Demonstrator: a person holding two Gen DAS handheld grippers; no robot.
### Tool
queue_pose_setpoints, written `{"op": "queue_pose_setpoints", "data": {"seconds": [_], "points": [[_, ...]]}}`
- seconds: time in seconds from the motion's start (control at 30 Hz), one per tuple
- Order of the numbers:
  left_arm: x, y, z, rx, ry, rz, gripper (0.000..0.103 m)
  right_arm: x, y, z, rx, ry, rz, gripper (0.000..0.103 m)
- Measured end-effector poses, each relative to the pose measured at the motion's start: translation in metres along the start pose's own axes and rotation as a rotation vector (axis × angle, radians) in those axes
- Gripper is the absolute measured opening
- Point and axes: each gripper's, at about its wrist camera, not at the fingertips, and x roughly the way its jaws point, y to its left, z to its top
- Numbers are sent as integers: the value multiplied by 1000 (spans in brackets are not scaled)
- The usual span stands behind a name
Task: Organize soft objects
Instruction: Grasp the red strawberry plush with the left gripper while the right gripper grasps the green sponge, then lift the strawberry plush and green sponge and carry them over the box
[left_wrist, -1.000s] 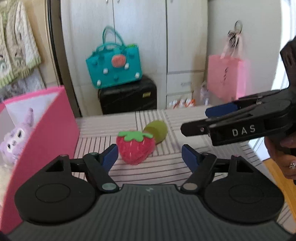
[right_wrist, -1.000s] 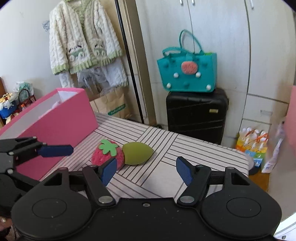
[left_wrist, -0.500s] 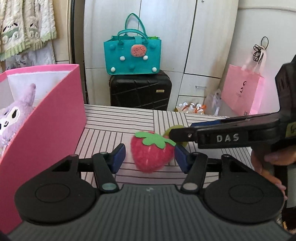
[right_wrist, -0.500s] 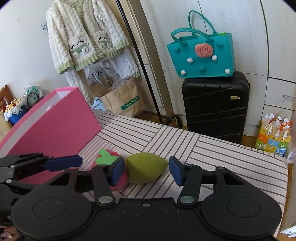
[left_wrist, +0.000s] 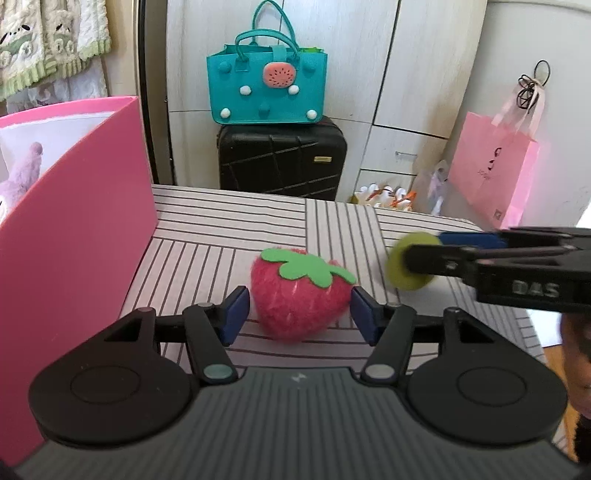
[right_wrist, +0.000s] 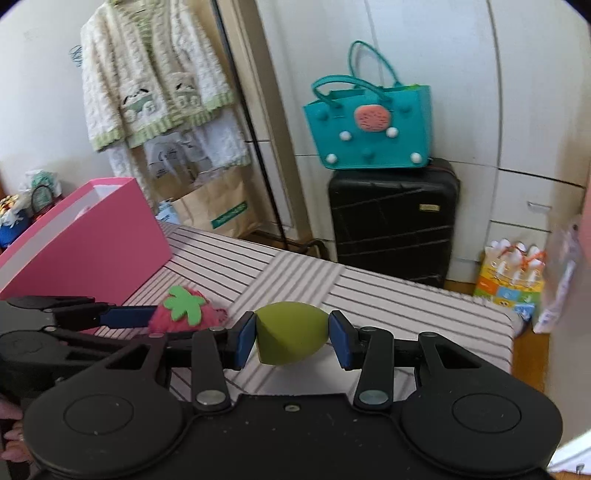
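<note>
A red plush strawberry (left_wrist: 299, 295) with a green felt leaf lies on the striped table (left_wrist: 229, 221). My left gripper (left_wrist: 298, 310) straddles it. Its jaws are opening, and the blue pads (left_wrist: 236, 312) stand close at each side without squeezing. To the right, a green egg-shaped sponge (right_wrist: 291, 332) sits between the pads of my right gripper (right_wrist: 291, 334). These jaws are closing and the pads press on both its sides. In the left wrist view the sponge (left_wrist: 406, 266) is apart from the strawberry. A pink box (left_wrist: 74, 229) at the left holds a purple plush (left_wrist: 22, 173).
Behind the table, a teal felt bag (left_wrist: 266, 92) stands on a black suitcase (left_wrist: 282, 162). A pink paper bag (left_wrist: 495, 173) hangs at the right. A knitted cardigan (right_wrist: 155, 81) hangs at the back left. The pink box wall (right_wrist: 110, 240) lies close left of the strawberry.
My right gripper has closed onto the green sponge and drawn it away from the strawberry. My left gripper has come forward and down, so the strawberry now lies between its pads.
</note>
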Motion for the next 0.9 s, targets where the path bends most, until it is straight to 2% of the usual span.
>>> {"op": "queue_pose_setpoints", "data": {"seconds": [0.2, 0.33, 0.43, 0.57, 0.73, 0.9], "points": [[8, 0, 1, 9, 25, 7, 55, -7, 4, -8, -14, 14, -8, 48], [9, -2, -1, 33, 18, 11, 40, -10, 7, -12, -19, 16, -4, 48], [8, -3, -1, 35, 23, -12, 36, -13, 9, -14, -12, 16, -2, 48], [2, -1, -1, 2, 14, -46, 35, -15, 13, -18, -8, 21, -5, 48], [-4, -3, -3, 14, 55, -86, 34, -22, 17, -22, 18, 35, -13, 48], [-22, -5, -5, 37, 44, -113, 34, -37, 26, -25, 20, 45, -46, 48]]}}
